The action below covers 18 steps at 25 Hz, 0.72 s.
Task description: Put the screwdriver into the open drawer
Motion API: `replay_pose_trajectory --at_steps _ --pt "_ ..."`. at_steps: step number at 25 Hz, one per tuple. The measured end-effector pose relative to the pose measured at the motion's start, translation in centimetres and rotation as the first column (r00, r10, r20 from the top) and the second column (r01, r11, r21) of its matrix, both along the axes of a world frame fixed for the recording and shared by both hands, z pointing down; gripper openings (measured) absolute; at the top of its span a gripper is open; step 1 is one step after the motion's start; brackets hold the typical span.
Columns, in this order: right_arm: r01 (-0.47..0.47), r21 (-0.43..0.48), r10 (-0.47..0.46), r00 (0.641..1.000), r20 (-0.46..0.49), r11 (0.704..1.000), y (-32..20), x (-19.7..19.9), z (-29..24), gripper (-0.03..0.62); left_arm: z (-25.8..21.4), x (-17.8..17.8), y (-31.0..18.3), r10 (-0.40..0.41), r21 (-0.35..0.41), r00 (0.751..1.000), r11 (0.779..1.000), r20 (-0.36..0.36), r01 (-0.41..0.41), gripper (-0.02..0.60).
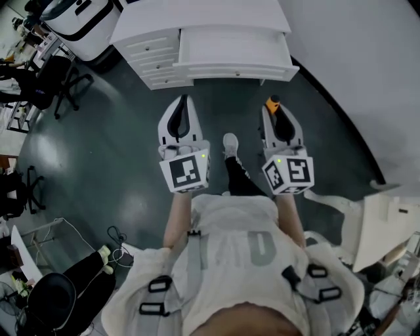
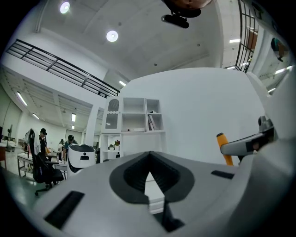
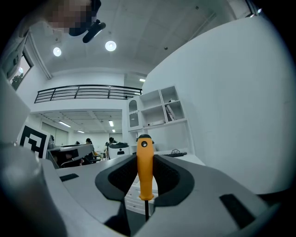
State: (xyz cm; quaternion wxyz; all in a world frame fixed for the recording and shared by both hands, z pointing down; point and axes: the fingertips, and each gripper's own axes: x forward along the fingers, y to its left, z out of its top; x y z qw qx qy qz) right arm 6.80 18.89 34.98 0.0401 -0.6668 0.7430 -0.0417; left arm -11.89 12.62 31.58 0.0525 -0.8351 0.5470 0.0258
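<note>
The white cabinet stands ahead of me with its top drawer (image 1: 233, 49) pulled open; I see nothing inside it. My right gripper (image 1: 272, 108) is held above the dark floor in front of the drawer, shut on the screwdriver (image 1: 272, 103). In the right gripper view the orange handle (image 3: 144, 169) stands upright between the black pads (image 3: 166, 176), with the thin dark shaft (image 3: 146, 210) pointing down. My left gripper (image 1: 183, 100) hovers level beside it, jaws closed to a point with nothing in them (image 2: 149, 155). The left gripper view also catches the orange handle (image 2: 225, 148) at the right.
More closed drawers (image 1: 157, 59) sit left of the open one. Office chairs (image 1: 59, 82) and a white machine (image 1: 79, 20) stand at the far left, a white chair (image 1: 380, 223) at the right. A curved white wall (image 1: 354, 59) runs along the right. Cables (image 1: 118, 236) lie on the floor.
</note>
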Motion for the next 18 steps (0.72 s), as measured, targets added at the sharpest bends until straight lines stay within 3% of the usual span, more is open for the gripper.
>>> replay_pose_trajectory --at_steps 9,18 --pt "0.068 0.03 -0.067 0.997 -0.029 0.997 -14.6 3.1 -1.7 0.103 -2.0 4.2 -13.5 -0.035 0.044 0.999 0.998 0.019 0.034 0.006" --pt "0.093 0.037 -0.092 0.995 -0.037 0.995 -28.5 9.8 -3.3 0.101 -3.5 11.2 -26.7 -0.048 0.028 0.999 0.998 0.004 0.048 0.005"
